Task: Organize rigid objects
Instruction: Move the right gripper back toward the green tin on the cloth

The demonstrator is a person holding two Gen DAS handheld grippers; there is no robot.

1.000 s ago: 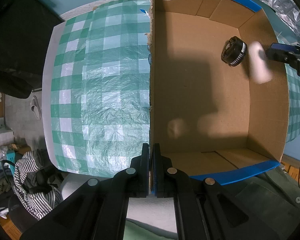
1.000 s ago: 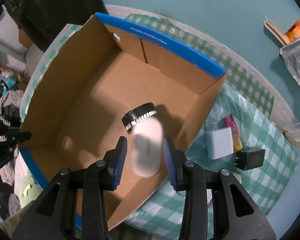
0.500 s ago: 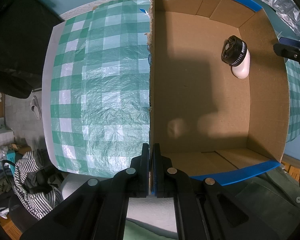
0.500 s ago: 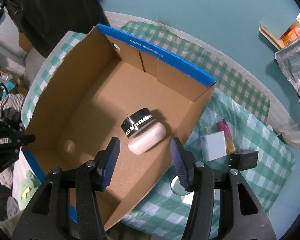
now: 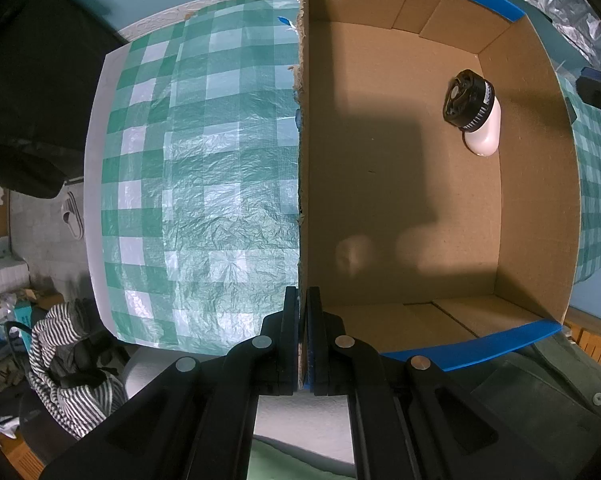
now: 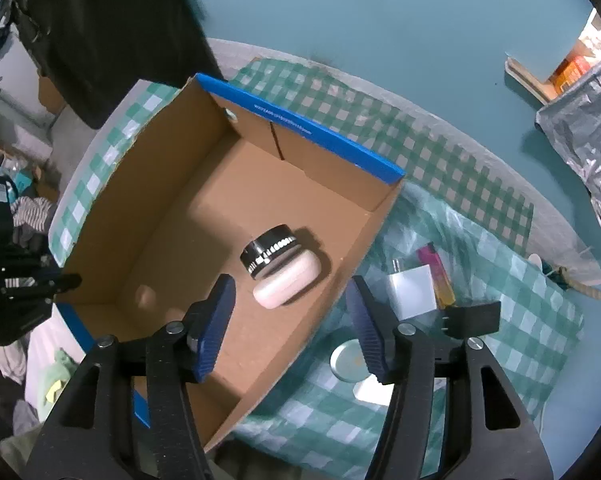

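Note:
A cardboard box point(image 5: 540, 200) point(image 6: 180, 208) with blue edges stands open on the checked tablecloth. Inside lie a black round ribbed cap-like part point(image 5: 466, 98) point(image 6: 270, 249) and a white oval case point(image 5: 485, 132) point(image 6: 287, 283), touching each other near the box's right wall. My left gripper point(image 5: 301, 300) is shut on the box's left wall point(image 5: 302, 160). My right gripper point(image 6: 288, 316) is open and empty, above the box's right wall. Outside the box lie a white charger point(image 6: 412, 290), a pink-yellow lighter point(image 6: 436, 276), a black adapter point(image 6: 472, 318) and a round metal lid point(image 6: 346, 360).
The green checked cloth point(image 5: 204, 168) covers the table left of the box. Crinkled silver foil point(image 6: 580, 136) lies at the far right. Striped clothing point(image 5: 72, 360) lies beyond the table's edge. A rope end point(image 6: 580, 284) lies at the right.
My right gripper let go of the white case, which dropped into the box beside the black part. The gripper then opened wider and drew up and back. The left gripper stayed put.

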